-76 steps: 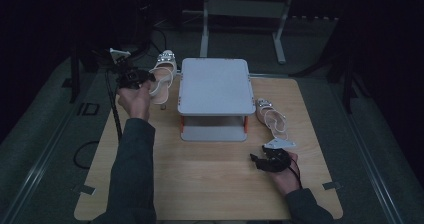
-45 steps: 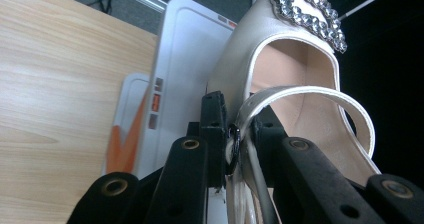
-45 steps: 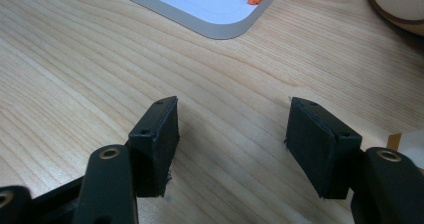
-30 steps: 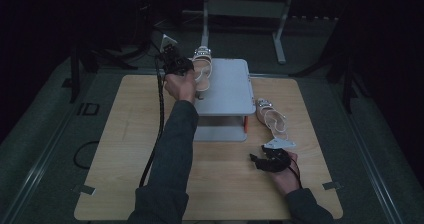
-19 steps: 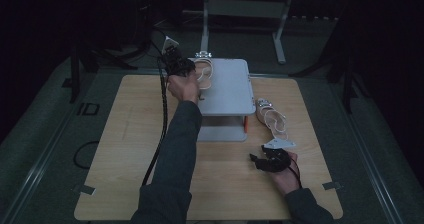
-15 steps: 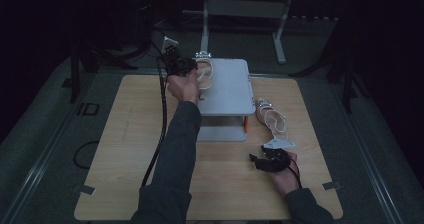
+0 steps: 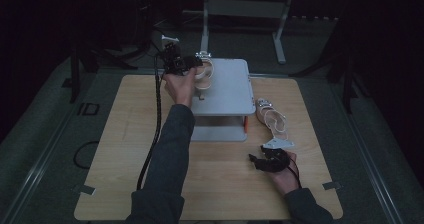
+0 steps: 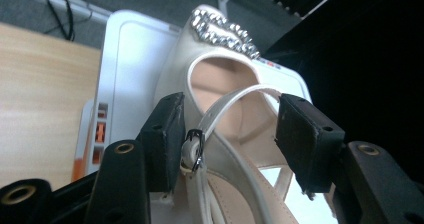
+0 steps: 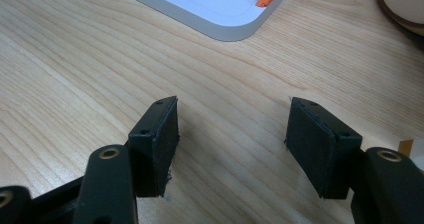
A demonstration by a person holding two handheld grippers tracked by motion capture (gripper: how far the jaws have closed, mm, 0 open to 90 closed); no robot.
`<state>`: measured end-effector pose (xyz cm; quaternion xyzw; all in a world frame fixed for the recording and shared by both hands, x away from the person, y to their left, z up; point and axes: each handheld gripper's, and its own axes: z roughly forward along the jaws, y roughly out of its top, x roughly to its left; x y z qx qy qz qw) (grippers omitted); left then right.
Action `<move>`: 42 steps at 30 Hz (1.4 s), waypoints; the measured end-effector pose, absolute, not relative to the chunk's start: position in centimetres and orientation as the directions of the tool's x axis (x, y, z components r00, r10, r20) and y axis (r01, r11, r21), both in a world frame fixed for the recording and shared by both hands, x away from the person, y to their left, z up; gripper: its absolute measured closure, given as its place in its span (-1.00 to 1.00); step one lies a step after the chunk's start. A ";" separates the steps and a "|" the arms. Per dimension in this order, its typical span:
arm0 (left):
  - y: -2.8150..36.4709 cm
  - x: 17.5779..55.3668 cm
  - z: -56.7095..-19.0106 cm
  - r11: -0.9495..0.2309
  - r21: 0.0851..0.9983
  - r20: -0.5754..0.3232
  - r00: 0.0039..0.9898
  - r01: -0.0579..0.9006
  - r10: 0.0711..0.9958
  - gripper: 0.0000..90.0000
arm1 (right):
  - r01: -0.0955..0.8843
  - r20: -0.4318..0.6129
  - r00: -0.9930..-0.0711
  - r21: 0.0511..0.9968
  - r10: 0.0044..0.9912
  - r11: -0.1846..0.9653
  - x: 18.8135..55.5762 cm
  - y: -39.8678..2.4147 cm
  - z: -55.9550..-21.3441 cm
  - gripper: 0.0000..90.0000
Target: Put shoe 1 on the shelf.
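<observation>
A white sandal (image 7: 204, 75) with a jewelled toe strap (image 8: 223, 28) lies on the left part of the top of a small white two-tier rack (image 7: 229, 86). My left gripper (image 7: 192, 62) is at its heel end, and its jaws have just been opening. In the left gripper view the gripper (image 8: 227, 115) stands open around the sandal's (image 8: 220, 81) thin ankle strap, with the buckle close to the left pad (image 8: 165, 134). A second sandal (image 7: 273, 120) lies on the table right of the rack. My right gripper (image 7: 258, 162) rests open on the wood, nothing between its fingers (image 9: 232, 121).
The wooden table (image 7: 120, 149) carries the rack (image 8: 127, 49) at its back middle. The rack's lower shelf corner with an orange post (image 9: 220, 11) lies just ahead of the right gripper. A black cable (image 7: 158, 109) trails from the left gripper. A metal stand (image 7: 245, 9) is behind the table.
The left hand carried the sandal from left of the rack onto its top, then its jaws came apart from the sandal. The right hand has stayed where it was.
</observation>
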<state>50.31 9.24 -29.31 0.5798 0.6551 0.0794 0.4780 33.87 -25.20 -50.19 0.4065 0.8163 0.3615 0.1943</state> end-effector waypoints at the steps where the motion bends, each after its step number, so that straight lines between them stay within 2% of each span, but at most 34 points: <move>1: 9.2 50.2 -29.3 0.304 0.677 -0.526 0.151 0.670 0.837 0.02 | 0.524 -0.023 -0.594 0.748 0.804 0.408 33.9 -25.2 -50.2 -0.16; 6: 9.4 49.5 -29.3 0.289 0.751 -0.505 0.235 0.593 0.831 0.00 | 0.523 -0.023 -0.594 0.749 0.804 0.407 33.9 -25.2 -50.2 -0.16; 9: 9.3 49.2 -28.9 0.255 0.806 -0.448 0.269 0.534 0.853 0.00 | 0.522 -0.023 -0.594 0.749 0.804 0.407 33.9 -25.2 -50.2 -0.16; 12: 9.2 49.2 -28.8 0.237 0.814 -0.442 0.301 0.530 0.845 0.00 | 0.522 -0.023 -0.594 0.750 0.804 0.407 33.9 -25.2 -50.2 -0.16; 16: 9.3 49.1 -28.8 0.228 0.828 -0.420 0.298 0.512 0.857 0.00 | 0.522 -0.023 -0.594 0.750 0.804 0.407 33.9 -25.2 -50.2 -0.16; 18: 9.3 48.9 -28.6 0.207 0.855 -0.373 0.287 0.475 0.882 -0.01 | 0.521 -0.022 -0.595 0.750 0.804 0.406 33.9 -25.3 -50.2 -0.16; 25: 9.4 49.1 -28.6 0.228 0.857 -0.390 0.293 0.463 0.873 -0.06 | 0.521 -0.023 -0.595 0.749 0.803 0.408 33.9 -25.2 -50.2 -0.16; 31: 10.4 49.0 -28.3 0.259 0.865 -0.382 0.229 0.429 0.896 -0.06 | 0.521 -0.023 -0.595 0.750 0.803 0.408 33.9 -25.3 -50.2 -0.16; 35: 10.8 49.0 -28.2 0.254 0.865 -0.379 0.233 0.432 0.895 -0.05 | 0.521 -0.023 -0.595 0.750 0.804 0.407 33.9 -25.3 -50.2 -0.16; 42: 13.4 48.4 -28.4 0.164 0.858 -0.301 0.217 0.486 0.929 0.00 | 0.523 -0.022 -0.595 0.748 0.803 0.408 33.9 -25.2 -50.2 -0.16</move>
